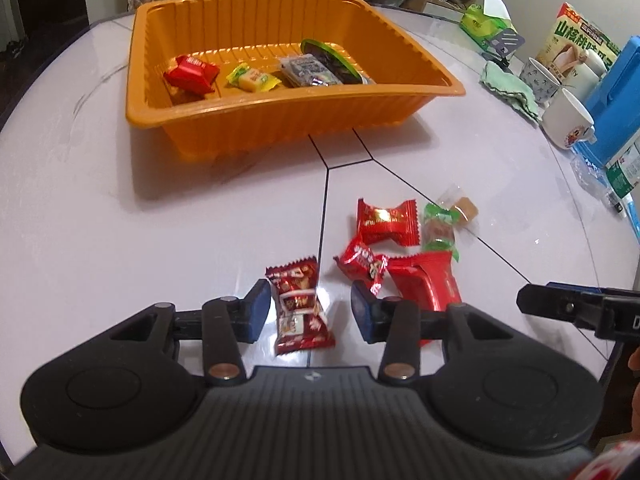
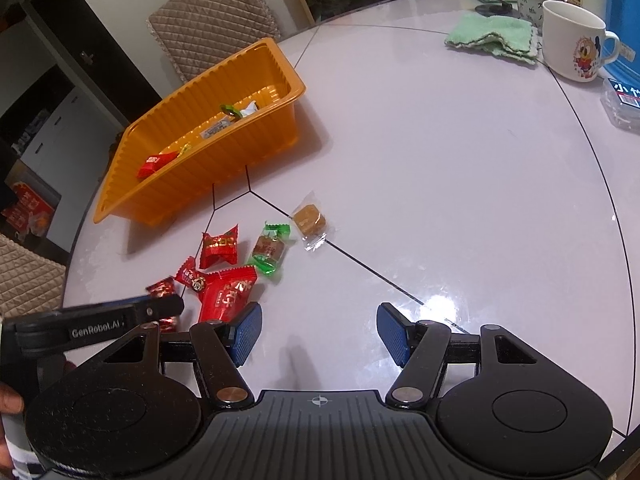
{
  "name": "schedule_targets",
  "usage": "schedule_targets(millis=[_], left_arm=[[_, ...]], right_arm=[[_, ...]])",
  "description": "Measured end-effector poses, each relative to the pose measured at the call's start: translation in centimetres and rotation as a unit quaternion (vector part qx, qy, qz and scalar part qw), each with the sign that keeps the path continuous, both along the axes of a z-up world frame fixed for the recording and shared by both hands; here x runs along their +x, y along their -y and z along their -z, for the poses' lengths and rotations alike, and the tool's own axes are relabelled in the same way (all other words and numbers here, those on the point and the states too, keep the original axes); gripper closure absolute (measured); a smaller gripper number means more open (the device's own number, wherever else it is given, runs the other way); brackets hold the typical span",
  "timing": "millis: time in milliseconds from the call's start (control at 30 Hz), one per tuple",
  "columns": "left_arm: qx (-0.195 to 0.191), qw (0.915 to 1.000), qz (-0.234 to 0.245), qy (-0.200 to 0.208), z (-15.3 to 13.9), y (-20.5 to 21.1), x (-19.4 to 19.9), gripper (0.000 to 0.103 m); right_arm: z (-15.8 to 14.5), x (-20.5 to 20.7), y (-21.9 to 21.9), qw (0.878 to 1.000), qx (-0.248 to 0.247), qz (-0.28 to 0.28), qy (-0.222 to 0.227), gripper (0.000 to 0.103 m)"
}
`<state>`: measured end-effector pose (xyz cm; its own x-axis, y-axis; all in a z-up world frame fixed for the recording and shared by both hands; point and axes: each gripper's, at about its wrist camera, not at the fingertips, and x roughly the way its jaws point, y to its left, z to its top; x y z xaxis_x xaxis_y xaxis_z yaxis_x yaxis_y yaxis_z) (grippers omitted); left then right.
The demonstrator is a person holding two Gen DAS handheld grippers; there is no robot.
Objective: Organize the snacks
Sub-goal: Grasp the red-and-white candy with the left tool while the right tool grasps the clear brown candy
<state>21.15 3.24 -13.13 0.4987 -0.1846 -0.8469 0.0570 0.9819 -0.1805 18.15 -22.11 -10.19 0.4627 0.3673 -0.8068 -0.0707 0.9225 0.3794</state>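
Left gripper (image 1: 306,312) is part open around the dark red packet (image 1: 301,306), pads not pressing yet. Right gripper (image 2: 319,334) is open and empty. We're mid-pick: four snacks sit in the tray (image 1: 256,132), five more lie loose near the packet. Next: close, lift, carry to tray.

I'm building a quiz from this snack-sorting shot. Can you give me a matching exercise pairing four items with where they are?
Items:
1. yellow wrapped candy
2. dark red printed snack packet
3. clear-wrapped brown cube sweet
4. folded green cloth

Places:
A. between the open pads of the left tool
B. beside the white cartoon mug
C. inside the orange ribbed plastic tray
D. on the table, right of the green-wrapped candy

Pairs: 1-C, 2-A, 3-D, 4-B
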Motion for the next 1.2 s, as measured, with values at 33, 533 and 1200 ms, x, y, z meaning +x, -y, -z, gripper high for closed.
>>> schedule_targets(millis=[33,533,1200], left_arm=[[0.005,1.0000,0.006,0.004,-0.1,0.2,0.0,0.065],[0.057,0.9974,0.034,0.027,0.4,0.9,-0.7,0.084],[0.055,0.9970,-0.033,0.043,-2.1,-4.2,-0.3,0.085]], right_arm=[[0.0,0.0,0.0,1.000,0.000,-0.001,0.000,0.039],[0.6,0.3,-0.3,1.000,-0.008,-0.006,0.000,0.039],[0.8,4.3,-2.6,0.986,-0.076,-0.110,0.097,0.059]])
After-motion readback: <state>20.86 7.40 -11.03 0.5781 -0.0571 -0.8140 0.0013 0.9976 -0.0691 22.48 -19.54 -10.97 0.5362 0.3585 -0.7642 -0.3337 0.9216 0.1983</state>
